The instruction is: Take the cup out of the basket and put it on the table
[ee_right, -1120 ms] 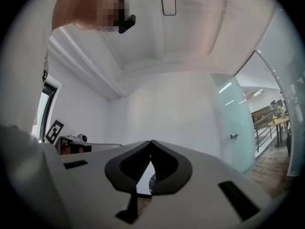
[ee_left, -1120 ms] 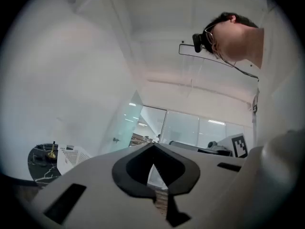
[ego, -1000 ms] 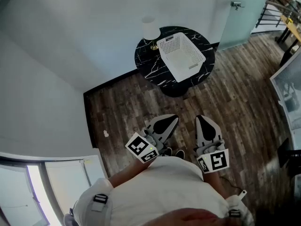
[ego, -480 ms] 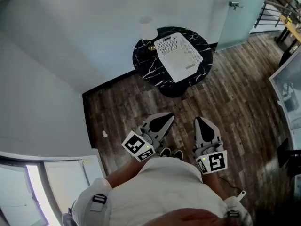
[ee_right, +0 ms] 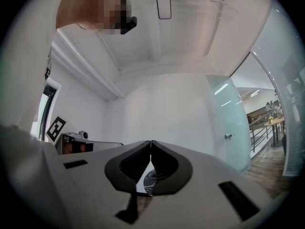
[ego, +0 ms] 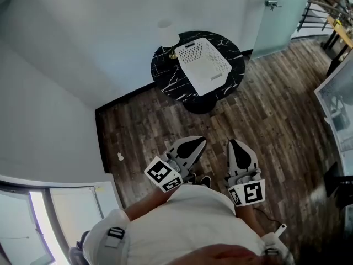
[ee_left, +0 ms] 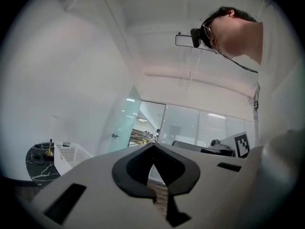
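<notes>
Left gripper [ego: 202,139]: jaws pressed tip to tip, nothing between them; held low before the person's white shirt [ego: 193,220], above the wooden floor [ego: 265,109]
Right gripper [ego: 236,143]: jaws likewise pressed together and empty; just beside the left one, both aimed toward the table
Table [ego: 165,75]: round, black marble with white veins; well apart from both grippers
Basket [ego: 208,41]: white, perforated, standing on the table
Cup: cannot be made out inside the basket from here
Beside the basket: a white-topped object on a gold foot [ego: 167,35] at the table's far-left edge; lamp or cup, I cannot tell
</notes>
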The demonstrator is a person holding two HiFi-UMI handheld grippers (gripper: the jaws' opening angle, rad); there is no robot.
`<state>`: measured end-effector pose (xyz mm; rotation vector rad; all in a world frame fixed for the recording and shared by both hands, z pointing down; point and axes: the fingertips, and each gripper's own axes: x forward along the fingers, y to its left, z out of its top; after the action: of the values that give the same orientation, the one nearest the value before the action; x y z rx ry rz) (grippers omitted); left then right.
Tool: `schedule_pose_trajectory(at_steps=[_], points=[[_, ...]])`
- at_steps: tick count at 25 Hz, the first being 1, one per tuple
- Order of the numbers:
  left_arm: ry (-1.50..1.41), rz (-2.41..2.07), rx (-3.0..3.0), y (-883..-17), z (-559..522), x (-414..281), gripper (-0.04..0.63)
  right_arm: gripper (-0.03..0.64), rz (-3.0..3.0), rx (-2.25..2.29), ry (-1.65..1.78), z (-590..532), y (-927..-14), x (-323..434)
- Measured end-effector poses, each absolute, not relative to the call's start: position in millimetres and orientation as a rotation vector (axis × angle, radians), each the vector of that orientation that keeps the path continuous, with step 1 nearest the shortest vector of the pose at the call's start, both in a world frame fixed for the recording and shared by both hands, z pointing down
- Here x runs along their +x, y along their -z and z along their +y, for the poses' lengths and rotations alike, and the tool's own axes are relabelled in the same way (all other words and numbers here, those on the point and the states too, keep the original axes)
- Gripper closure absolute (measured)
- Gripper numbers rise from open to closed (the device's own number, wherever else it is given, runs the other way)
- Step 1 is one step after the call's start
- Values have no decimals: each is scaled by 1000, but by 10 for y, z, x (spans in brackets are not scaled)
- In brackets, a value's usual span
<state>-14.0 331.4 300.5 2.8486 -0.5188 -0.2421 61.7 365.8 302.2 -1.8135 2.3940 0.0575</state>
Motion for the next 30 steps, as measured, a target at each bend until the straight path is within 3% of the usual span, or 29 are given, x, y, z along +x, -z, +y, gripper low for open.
schedule_pose_trajectory(at_steps=[14, 30], points=[[185, -574, 2839, -3156, 3486, 133, 589, 607, 2402, -1749, 5, 3781, -3157, 903], [240, -626, 2808, -3263, 2687, 129, 589, 607, 2461, -1714, 6, 2962, -3250, 918]])
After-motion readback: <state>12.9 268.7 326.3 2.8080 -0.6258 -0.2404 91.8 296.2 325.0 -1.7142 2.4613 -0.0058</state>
